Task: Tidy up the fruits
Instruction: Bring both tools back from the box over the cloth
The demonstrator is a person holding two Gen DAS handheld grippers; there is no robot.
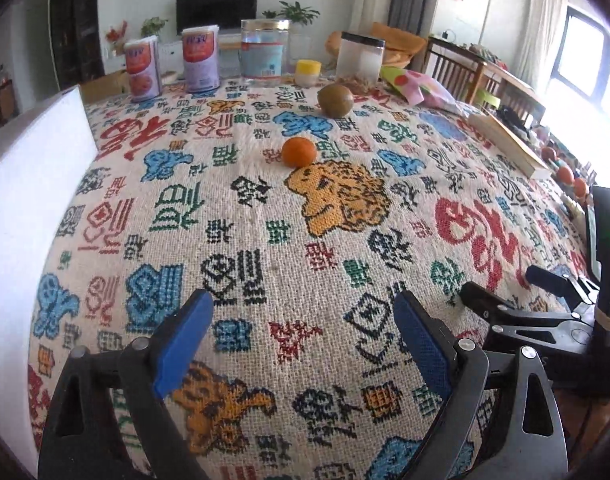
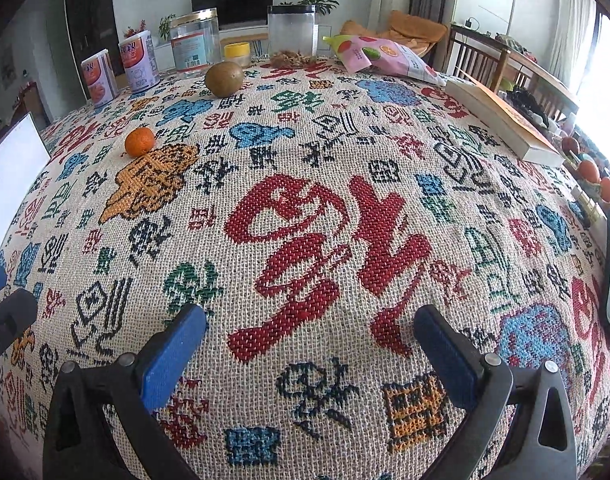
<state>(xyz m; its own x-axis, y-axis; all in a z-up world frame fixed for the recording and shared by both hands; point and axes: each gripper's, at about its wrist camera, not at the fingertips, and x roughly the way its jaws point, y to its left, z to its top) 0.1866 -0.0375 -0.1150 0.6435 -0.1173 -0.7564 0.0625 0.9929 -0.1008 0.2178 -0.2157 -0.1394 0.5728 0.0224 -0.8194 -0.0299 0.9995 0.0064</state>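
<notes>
Only the left cam catches the right gripper off to its side, fingers apart. Both the left gripper and right gripper sit spread wide, holding nothing. Well ahead: a round mandarin, and farther on a brownish-green kiwi, roundish, long axis unclear.

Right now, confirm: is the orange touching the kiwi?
No, the orange sits apart from the kiwi, with patterned cloth between them.

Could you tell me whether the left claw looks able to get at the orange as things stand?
Probably yes. The left claw is open and points toward the orange, with only bare cloth between them; the kiwi sits farther back, out of the way.
</notes>
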